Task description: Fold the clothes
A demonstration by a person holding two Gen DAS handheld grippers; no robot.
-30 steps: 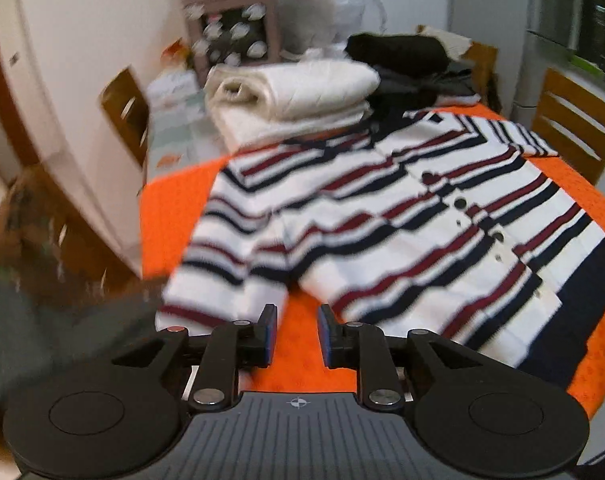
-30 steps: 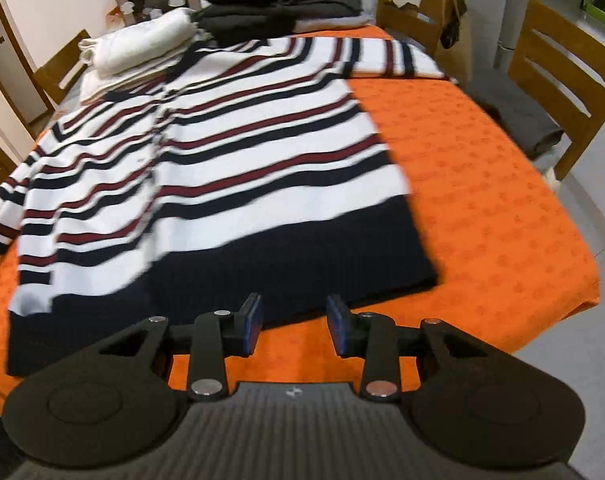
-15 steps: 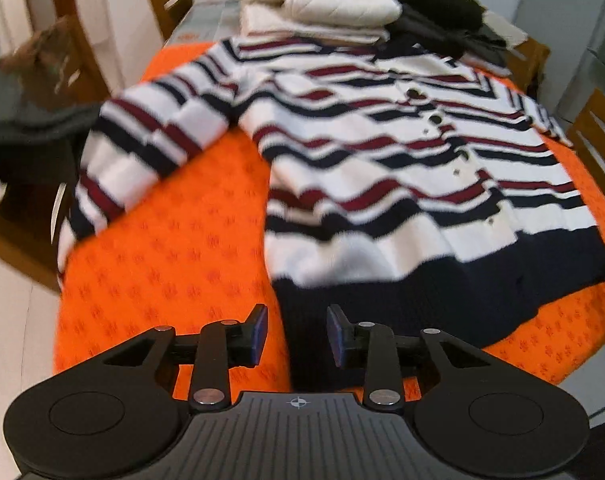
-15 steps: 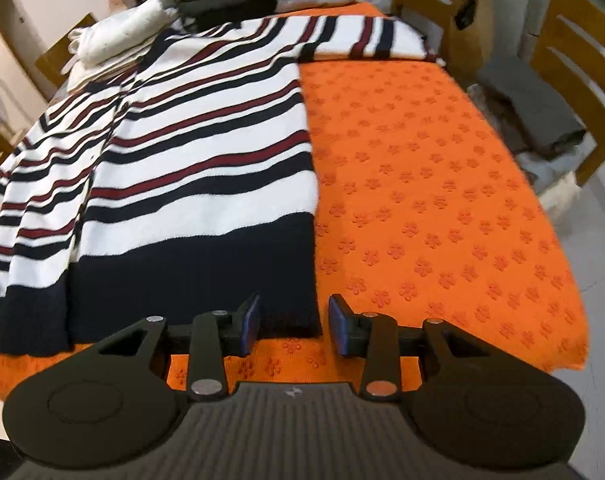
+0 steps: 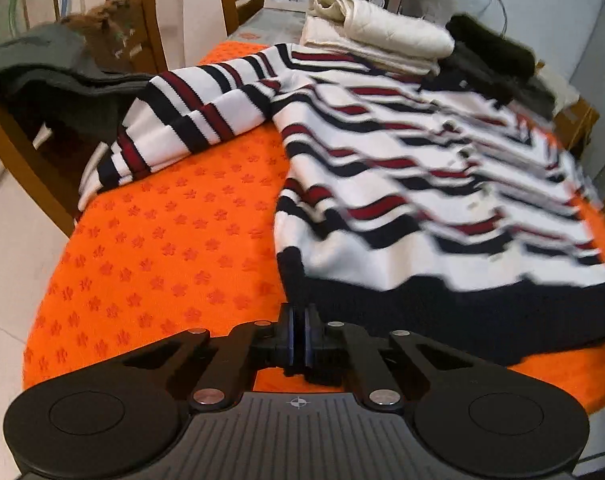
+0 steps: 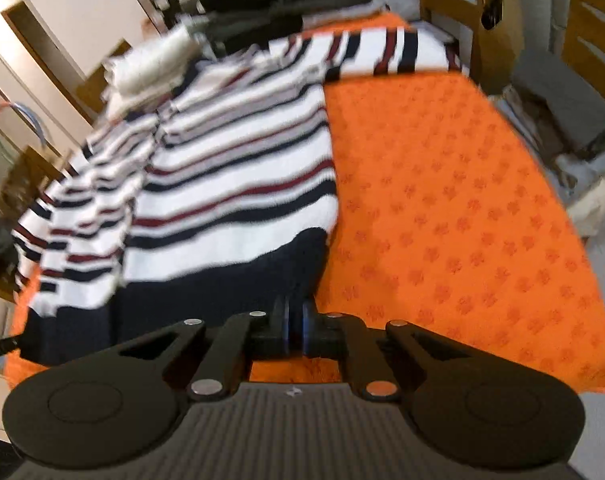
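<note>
You had both jaws just closing onto the cardigan's (image 5: pixel 422 184) dark hem corners at the worktop's (image 5: pixel 162 260) near edge, left gripper (image 5: pixel 298 336) and right gripper (image 6: pixel 294 330) clenched, folding not yet begun.

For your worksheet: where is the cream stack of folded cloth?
In the left view, the cream stack sits at the table's far end, touching the striped sweater's collar, left of dark clothes.

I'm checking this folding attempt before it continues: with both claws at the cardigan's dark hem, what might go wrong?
The left claw and right claw have just closed at the striped cardigan's hem corners; a thin pinch may slip when lifted. The left sleeve overhangs the orange tablecloth's edge and could drag.
</note>
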